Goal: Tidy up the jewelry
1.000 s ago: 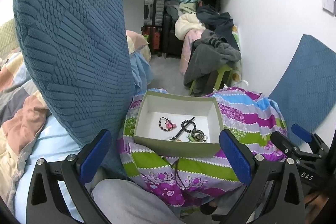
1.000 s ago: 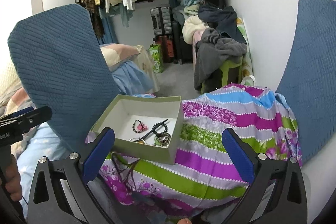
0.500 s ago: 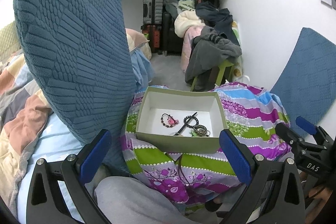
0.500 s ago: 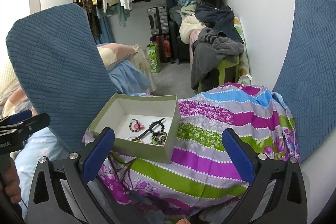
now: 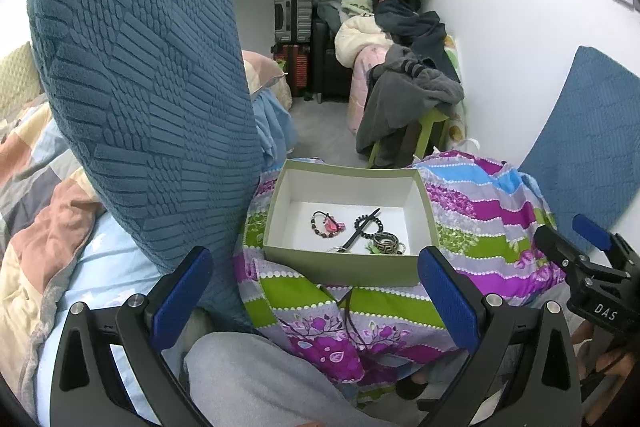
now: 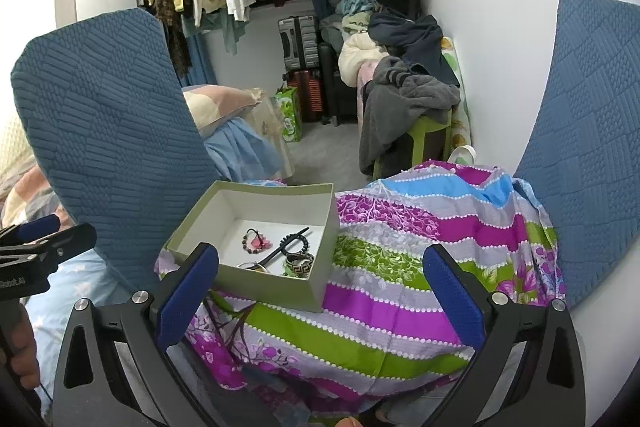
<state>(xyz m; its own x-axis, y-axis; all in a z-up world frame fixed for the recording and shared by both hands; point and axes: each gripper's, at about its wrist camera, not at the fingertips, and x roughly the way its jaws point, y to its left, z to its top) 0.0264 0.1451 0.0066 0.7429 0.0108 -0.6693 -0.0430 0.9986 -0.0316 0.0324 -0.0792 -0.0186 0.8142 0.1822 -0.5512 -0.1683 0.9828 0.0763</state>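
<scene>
**Both grippers back from the box, nothing in hand**

I have the left gripper (image 5: 316, 291) and the right gripper (image 6: 320, 283) held back and above the striped cloth (image 6: 400, 291), both with jaws spread wide and nothing between the blue pads. In the left view the right tool shows at the far right edge, empty as well as far as I can see.

The jewelry sits inside the open green box (image 5: 344, 269) on the cloth: a beaded bracelet with a pink charm (image 5: 326, 223), a black hair stick through a dark ring (image 5: 362, 229), and a patterned bangle (image 5: 386, 241) pressed toward the near right corner, with some smaller pieces beside it that I cannot make out. A dark cord (image 5: 352, 311) trails down the cloth just in front of the box, outside it.

I judge this a pause between picks, possibly close to the end, since most pieces already lie in the box. The cord looks like the one item left out. Taking it calls for a low approach and a narrow pinch, as it lies flat against soft fabric that may bunch up with it
</scene>
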